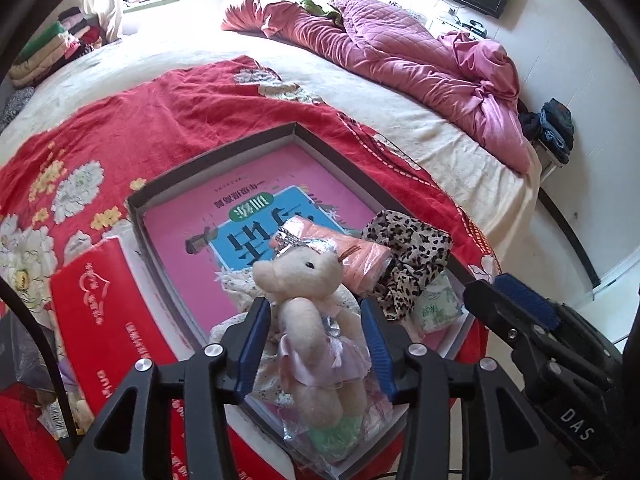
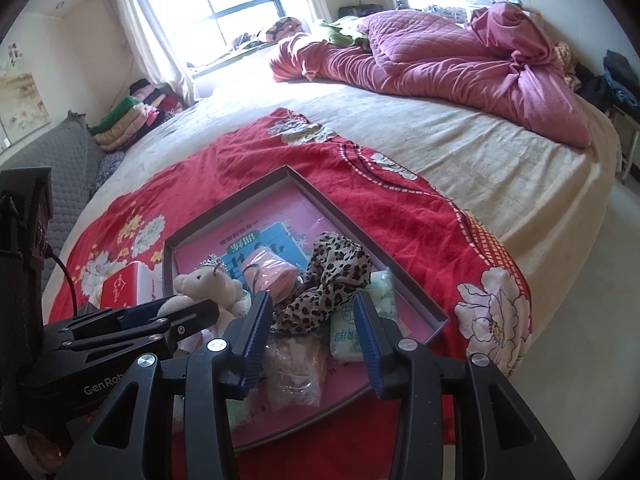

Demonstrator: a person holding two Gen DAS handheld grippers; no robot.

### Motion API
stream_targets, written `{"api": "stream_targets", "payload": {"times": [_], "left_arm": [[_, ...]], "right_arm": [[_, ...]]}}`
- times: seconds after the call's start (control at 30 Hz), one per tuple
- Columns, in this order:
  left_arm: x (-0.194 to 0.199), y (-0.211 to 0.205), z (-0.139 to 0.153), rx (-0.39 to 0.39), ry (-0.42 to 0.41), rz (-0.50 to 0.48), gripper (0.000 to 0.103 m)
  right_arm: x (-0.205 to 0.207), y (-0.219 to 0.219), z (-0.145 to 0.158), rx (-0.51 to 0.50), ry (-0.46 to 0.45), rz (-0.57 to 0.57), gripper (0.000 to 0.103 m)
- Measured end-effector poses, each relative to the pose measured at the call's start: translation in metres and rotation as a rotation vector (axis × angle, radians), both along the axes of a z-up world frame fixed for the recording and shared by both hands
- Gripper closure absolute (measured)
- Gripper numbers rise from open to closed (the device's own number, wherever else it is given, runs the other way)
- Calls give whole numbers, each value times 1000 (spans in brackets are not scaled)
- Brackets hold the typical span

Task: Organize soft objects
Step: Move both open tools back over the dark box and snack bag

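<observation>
- Cream plush bear in a lilac dress (image 1: 316,320) lies in our shallow grey cardboard tray (image 1: 224,148) on the bed, near end.
- Left hand-held gripper (image 1: 316,344) straddles it, released.
- Right hand-held gripper (image 2: 312,340), also released, hovers over a bagged tan toy (image 2: 292,372).
- Leopard-print scarf (image 2: 328,284) already sits inside; we judge little remains.

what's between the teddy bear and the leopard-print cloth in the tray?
A rolled pink cloth lies between the teddy bear and the leopard-print cloth, inside the tray. Clearest in the right wrist view.
</observation>
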State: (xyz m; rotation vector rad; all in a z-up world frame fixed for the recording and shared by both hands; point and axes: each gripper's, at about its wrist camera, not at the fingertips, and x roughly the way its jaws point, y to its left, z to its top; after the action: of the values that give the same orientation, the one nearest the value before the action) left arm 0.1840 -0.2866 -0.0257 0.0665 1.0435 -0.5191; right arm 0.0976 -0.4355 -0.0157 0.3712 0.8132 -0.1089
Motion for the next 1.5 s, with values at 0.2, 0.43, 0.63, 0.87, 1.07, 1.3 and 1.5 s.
{"api": "stream_targets", "payload": {"times": [0.2,0.43,0.63,0.87,1.07,1.3,1.5], "left_arm": [[-4,4,9,-1,-32,8,48],[-7,13,18,4,-56,26,41],[-13,21,26,-2,-70,39,32],[-26,46,42,-25,-97,70,22],[-36,63,51,-33,-97,87,21],[-48,85,67,-37,-124,118,20],[-61,114,75,-38,-133,153,20]], "right_arm": [[-3,2,4,-9,-12,0,47],[-4,3,7,-19,-14,-7,41],[-6,3,12,-35,-27,-15,36],[-9,10,23,-58,-55,-26,31],[-11,19,31,-76,-67,-26,31],[-15,34,48,-108,-94,-8,30],[-18,51,57,-141,-107,15,30]]}}
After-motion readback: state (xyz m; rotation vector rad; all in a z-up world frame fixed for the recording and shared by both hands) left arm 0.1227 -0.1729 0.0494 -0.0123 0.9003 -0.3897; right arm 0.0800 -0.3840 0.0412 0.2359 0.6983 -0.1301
